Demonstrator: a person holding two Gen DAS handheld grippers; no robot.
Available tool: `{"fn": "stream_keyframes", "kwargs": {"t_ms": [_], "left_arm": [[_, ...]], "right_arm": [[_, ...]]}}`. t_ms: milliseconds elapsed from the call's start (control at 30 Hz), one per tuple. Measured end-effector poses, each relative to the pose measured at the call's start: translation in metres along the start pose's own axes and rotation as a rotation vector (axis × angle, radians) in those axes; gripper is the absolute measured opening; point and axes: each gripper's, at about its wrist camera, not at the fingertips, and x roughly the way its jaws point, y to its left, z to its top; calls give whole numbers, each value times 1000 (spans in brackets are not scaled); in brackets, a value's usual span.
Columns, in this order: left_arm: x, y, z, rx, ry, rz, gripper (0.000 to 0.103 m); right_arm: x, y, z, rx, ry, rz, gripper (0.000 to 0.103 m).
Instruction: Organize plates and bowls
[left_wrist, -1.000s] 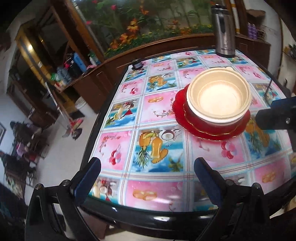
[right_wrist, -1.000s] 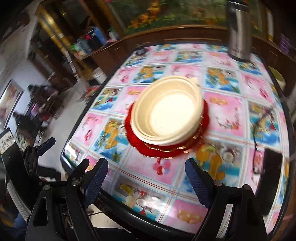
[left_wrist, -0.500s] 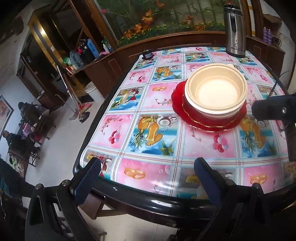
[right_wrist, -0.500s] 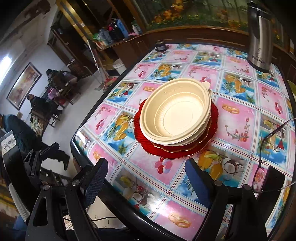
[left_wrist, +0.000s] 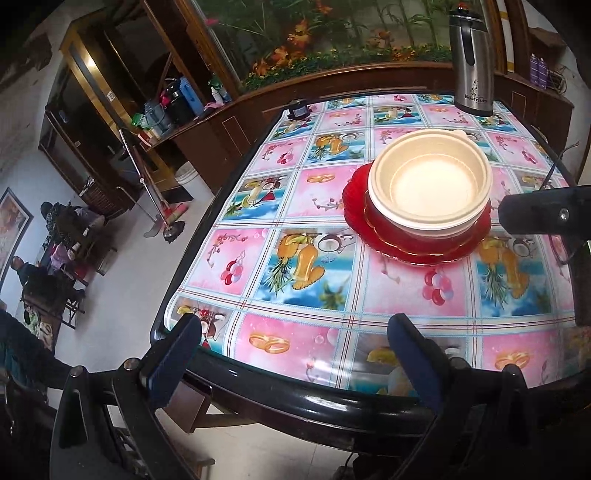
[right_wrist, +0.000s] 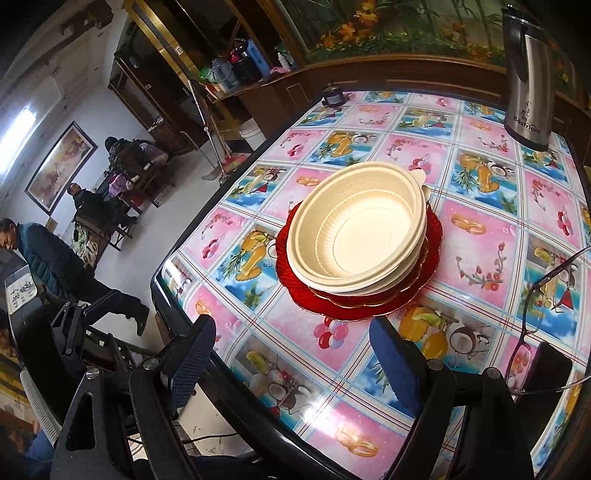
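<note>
We see a tiled room at nine o'clock, then the table (right_wrist: 480, 229) in its pictured cloth, cream bowls (right_wrist: 358, 236) stacked on red plates (right_wrist: 369, 306) at its centre, and both our left gripper (left_wrist: 295, 354) and right gripper (right_wrist: 291, 354) gaping empty.

Left gripper (left_wrist: 295, 354) drawn back from bowl stack (left_wrist: 428, 188); table edge (left_wrist: 295, 398) nearer.

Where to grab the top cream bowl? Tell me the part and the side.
Take the top bowl by its thin rim, one finger inside and one outside. Come from the near side, where the right gripper already faces it, open. The bowl sits nested in another on the red plates, so its wall is covered and only the rim stands free.
</note>
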Motion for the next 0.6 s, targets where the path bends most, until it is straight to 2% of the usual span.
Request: {"fn": "stream_keyframes", "kwargs": {"t_ms": [600], "left_arm": [[14,-10,19,23,-16,-50,101]], "right_arm": [[-4,-9,6,24,-13,-39,89]]}}
